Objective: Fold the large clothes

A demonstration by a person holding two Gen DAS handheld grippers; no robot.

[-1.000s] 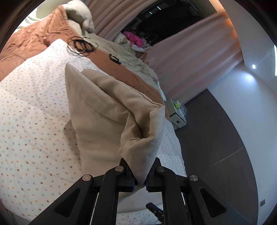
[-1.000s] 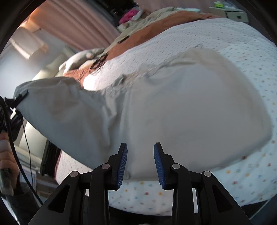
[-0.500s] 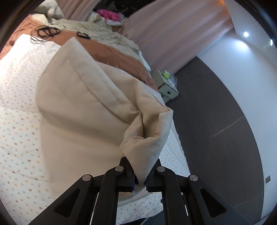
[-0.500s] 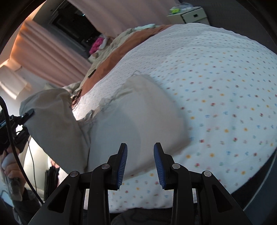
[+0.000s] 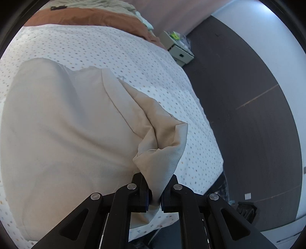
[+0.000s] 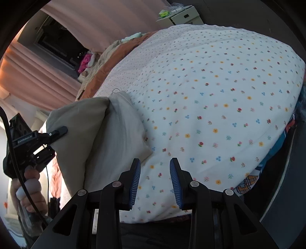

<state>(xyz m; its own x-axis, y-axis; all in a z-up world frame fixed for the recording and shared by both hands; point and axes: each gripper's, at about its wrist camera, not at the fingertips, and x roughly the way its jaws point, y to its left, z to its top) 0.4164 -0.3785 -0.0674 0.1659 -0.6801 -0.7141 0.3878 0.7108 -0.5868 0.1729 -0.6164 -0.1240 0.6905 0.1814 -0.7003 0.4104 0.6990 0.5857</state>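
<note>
Two tongs in play: left tongs (image 5: pixel 154 199) clenched on a bunched corner of the beige garment (image 5: pixel 63 130), which fills the left and centre of the left wrist view, draped over the floral-dotted bed cover (image 5: pixel 118 51); right tongs (image 6: pixel 155 182) parted and empty at bottom centre of their view, above the bed cover. Fabric looks soft, light and floppy, likely to sag and slide, so best gripped at hem corners or seam edges.

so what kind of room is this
Most likely a bedroom. A wide bed under a white flower-dotted quilt fills both views, with a rust-orange blanket further along it. Pink floor-length curtains hang behind, and a small pale bedside cabinet stands on the dark floor.
</note>
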